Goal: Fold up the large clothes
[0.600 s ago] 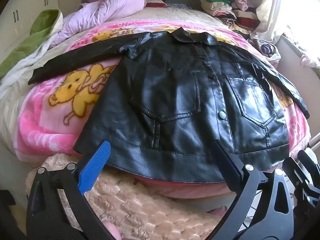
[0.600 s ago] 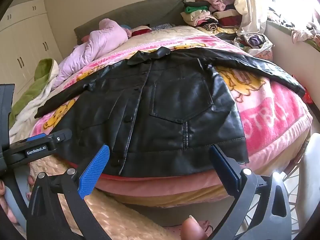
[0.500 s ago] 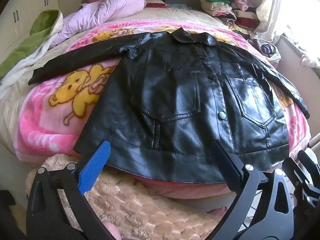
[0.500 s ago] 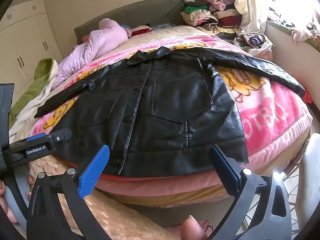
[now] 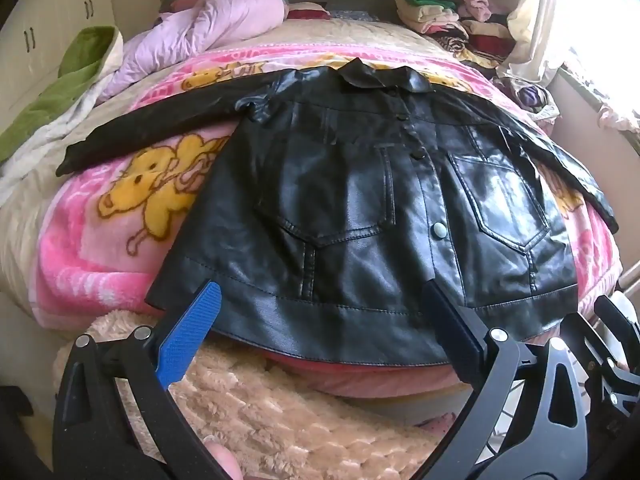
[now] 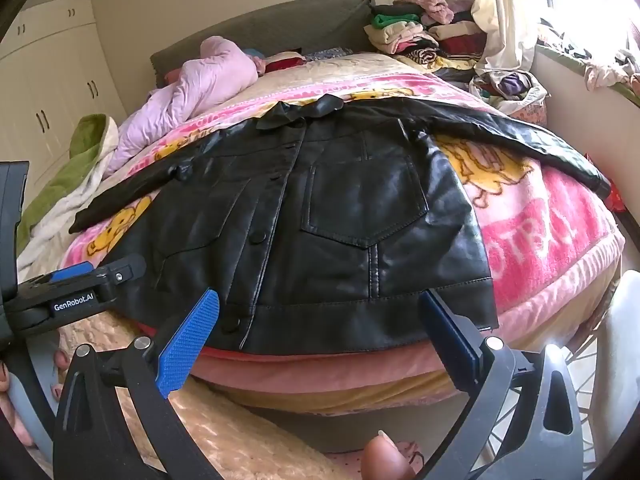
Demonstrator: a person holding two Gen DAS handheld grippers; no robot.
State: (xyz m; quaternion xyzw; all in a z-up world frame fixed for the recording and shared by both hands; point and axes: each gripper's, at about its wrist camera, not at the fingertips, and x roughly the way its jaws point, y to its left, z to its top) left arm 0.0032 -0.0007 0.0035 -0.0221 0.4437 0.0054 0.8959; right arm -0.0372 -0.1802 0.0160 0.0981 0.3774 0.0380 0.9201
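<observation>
A black leather jacket point(image 5: 360, 208) lies flat and buttoned on the pink cartoon blanket point(image 5: 120, 216), collar far, hem near, both sleeves spread out sideways. My left gripper point(image 5: 320, 332) stands open just short of the hem's left half, with nothing between its blue pads. In the right wrist view the same jacket point(image 6: 320, 216) fills the middle. My right gripper point(image 6: 316, 332) is open too, hovering before the hem's right half and holding nothing. The left gripper point(image 6: 80, 288) shows at the left edge of that view.
A lilac quilt point(image 5: 208, 28) and a green towel point(image 5: 68, 80) lie at the far left of the bed. Folded clothes point(image 6: 416, 32) are stacked by the headboard near the curtain. A beige fluffy blanket point(image 5: 280, 412) hangs over the near bed edge. White wardrobe doors point(image 6: 44, 100) stand left.
</observation>
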